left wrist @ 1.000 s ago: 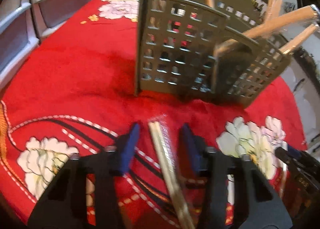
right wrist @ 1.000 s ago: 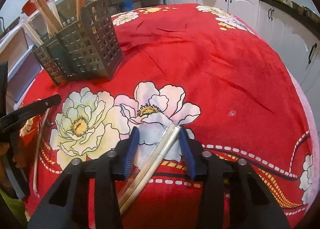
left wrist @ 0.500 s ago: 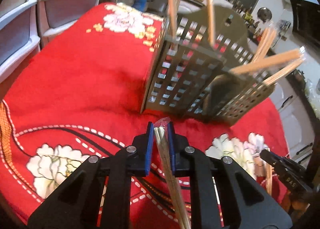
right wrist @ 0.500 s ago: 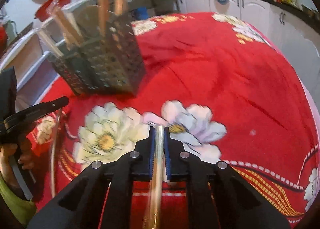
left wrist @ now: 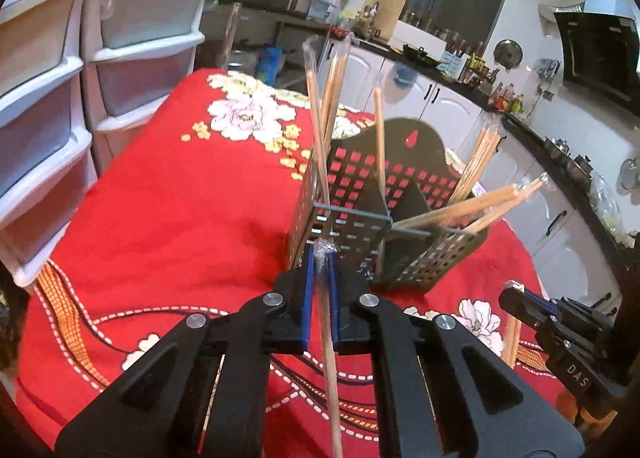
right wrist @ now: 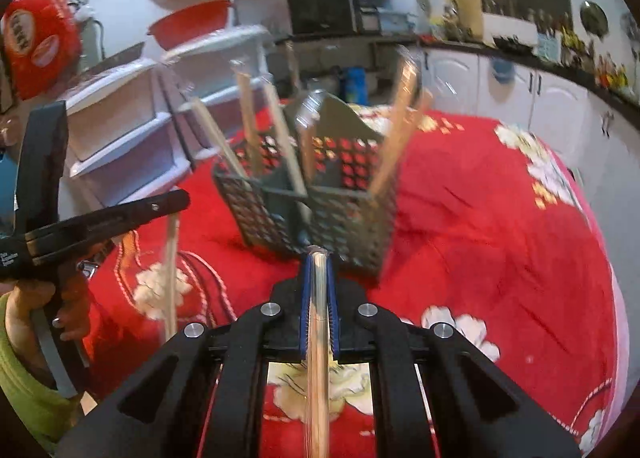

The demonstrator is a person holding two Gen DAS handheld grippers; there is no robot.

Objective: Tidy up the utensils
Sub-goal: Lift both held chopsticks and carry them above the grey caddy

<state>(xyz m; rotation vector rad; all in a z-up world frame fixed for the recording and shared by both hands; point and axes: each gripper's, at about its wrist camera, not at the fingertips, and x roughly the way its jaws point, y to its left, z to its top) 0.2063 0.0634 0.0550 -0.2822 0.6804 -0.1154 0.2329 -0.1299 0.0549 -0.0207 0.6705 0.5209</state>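
Observation:
My left gripper (left wrist: 320, 258) is shut on a plastic-wrapped pair of wooden chopsticks (left wrist: 329, 346), lifted off the red flowered tablecloth (left wrist: 180, 210). Just beyond its tips stands a dark perforated utensil caddy (left wrist: 360, 214) with several wrapped chopstick pairs leaning in its compartments. My right gripper (right wrist: 316, 258) is shut on another wrapped chopstick pair (right wrist: 318, 338), also raised, with the caddy (right wrist: 320, 202) right ahead. The right gripper (left wrist: 516, 294) shows at the right edge of the left wrist view, the left gripper (right wrist: 180, 198) at the left of the right wrist view, its chopsticks (right wrist: 172, 278) hanging below.
White plastic drawer units (left wrist: 60, 118) stand against the table's left side. Kitchen cabinets and a cluttered counter (left wrist: 520, 118) run behind and to the right. A person's hand in a green sleeve (right wrist: 36, 318) holds the left gripper.
Both grippers closed on their wrapped chopstick pairs lying on the cloth and lifted them up. The views tilted upward, bringing the caddy's top and the kitchen into sight.

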